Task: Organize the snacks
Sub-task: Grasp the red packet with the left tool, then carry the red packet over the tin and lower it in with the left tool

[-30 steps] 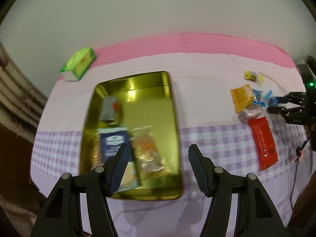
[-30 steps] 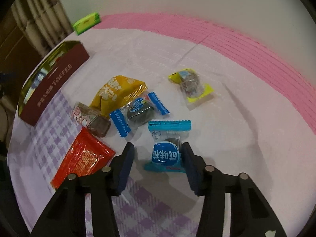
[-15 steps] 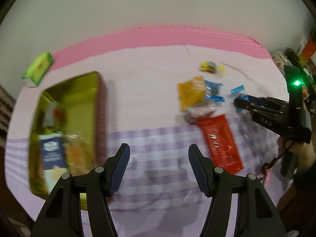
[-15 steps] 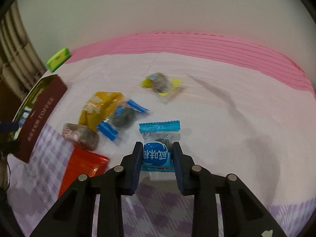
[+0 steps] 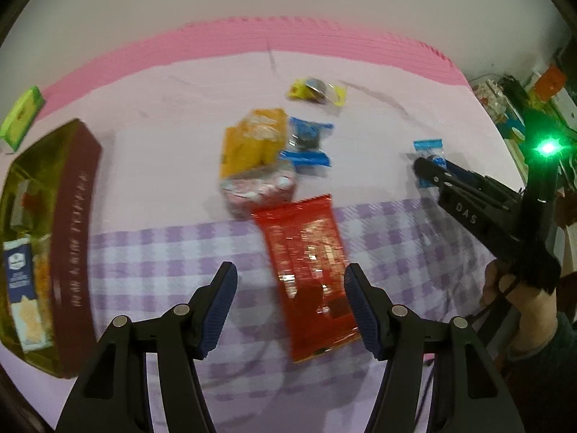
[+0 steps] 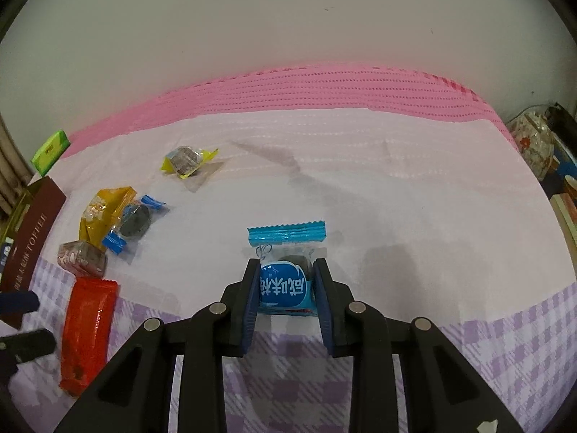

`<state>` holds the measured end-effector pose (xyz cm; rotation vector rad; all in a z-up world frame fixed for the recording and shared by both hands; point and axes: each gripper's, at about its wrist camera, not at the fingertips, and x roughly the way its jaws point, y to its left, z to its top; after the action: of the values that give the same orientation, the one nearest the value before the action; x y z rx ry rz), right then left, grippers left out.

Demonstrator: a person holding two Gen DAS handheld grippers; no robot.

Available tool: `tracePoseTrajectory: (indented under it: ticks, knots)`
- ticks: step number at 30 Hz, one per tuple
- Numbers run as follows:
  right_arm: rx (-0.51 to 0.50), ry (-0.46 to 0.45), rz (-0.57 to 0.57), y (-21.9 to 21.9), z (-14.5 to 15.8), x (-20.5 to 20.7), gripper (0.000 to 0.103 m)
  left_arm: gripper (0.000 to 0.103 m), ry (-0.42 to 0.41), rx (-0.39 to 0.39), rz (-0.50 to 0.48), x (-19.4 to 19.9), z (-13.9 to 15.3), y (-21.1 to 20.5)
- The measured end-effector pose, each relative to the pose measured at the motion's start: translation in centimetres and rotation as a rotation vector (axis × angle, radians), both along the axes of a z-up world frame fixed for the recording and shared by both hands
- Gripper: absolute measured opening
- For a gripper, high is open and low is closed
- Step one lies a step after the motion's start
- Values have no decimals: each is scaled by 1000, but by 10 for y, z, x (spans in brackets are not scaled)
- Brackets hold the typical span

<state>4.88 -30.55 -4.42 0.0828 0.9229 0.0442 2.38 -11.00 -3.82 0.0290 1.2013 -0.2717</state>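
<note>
Two tools, status: right tool (image 6: pixel 285 290) now clamped on blue candy (image 6: pixel 285 281), jaws apart 1 s ago; candy right of red pack (image 5: pixel 310 270). Left tool (image 5: pixel 290 306) apart, empty, swung from tin (image 5: pixel 68 245) to red pack. Next pick likely.

- Red packet (image 5: pixel 310 274) is the landmark: its far end touches a tight cluster, pink-wrapped snack (image 5: pixel 258 191), orange pouch (image 5: pixel 254 140), blue candy (image 5: pixel 306 140).
- Toffee tin (image 5: pixel 72 238) walls off the left; bare counter (image 5: pixel 162 252) between tin and red packet.
- Right of red packet, open cloth.
</note>
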Motion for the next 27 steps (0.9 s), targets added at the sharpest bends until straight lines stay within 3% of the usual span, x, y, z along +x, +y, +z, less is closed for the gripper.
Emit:
tracePoseTrajectory:
  ticks: [13, 27]
  knots:
    - [28, -2, 5, -8, 1, -3, 27, 62, 19, 89, 37, 18, -27, -28]
    - [17, -7, 2, -7, 1, -2, 27, 57, -28, 102, -11, 9, -30, 4]
